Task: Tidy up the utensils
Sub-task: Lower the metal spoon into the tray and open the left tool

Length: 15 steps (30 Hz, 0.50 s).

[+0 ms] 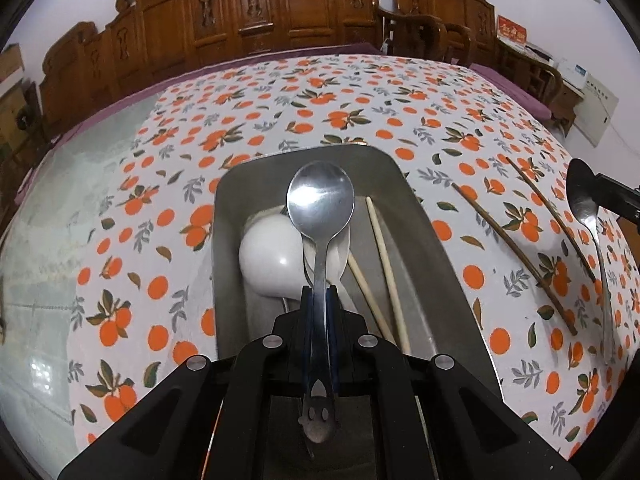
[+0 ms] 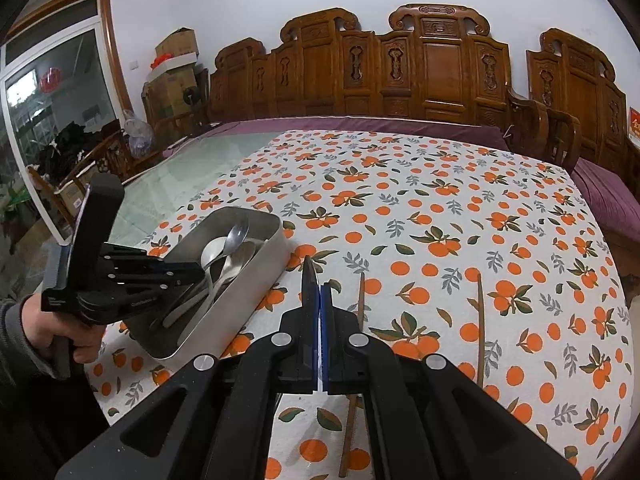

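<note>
Left wrist view: my left gripper (image 1: pixel 320 292) clamps a metal spoon (image 1: pixel 320 200) by its handle above the steel tray (image 1: pixel 432 240), which holds a white spoon (image 1: pixel 268 256) and pale chopsticks (image 1: pixel 384 264). My right gripper (image 2: pixel 319 284) is closed, empty, beside two dark chopsticks (image 2: pixel 480 320).

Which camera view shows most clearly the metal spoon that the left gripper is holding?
The left wrist view. There the metal spoon fills the centre, its handle clamped by the left gripper above the metal tray. In the right wrist view, the spoon is small and distant, with the handle partly hidden by the gripper.
</note>
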Motion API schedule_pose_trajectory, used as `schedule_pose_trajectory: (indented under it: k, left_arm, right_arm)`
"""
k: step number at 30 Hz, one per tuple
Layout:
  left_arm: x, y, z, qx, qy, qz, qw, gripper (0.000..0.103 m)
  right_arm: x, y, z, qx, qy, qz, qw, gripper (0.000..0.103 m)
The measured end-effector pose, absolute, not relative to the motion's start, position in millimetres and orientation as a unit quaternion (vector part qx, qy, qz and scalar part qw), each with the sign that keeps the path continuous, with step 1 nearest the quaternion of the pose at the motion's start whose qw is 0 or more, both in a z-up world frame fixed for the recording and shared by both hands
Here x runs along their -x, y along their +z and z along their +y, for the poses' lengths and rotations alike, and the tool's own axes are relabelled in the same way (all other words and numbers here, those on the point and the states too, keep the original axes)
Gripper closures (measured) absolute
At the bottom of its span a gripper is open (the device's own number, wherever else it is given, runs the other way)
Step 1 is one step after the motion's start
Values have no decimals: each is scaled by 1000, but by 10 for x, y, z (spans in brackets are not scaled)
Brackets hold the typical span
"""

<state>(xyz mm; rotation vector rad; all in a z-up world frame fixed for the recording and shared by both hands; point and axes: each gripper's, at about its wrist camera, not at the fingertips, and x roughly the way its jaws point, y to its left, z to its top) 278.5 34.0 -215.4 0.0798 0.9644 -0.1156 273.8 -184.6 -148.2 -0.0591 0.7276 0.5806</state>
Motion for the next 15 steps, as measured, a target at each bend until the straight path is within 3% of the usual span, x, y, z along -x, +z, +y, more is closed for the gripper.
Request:
schedule_pose_trajectory:
  k: [15]
  left_arm:
    - [-2733, -1987, 415, -16, -61, 446, 893, 97]
  right_arm:
    - [-2742, -1384, -1622, 42, 283, 345, 894, 102]
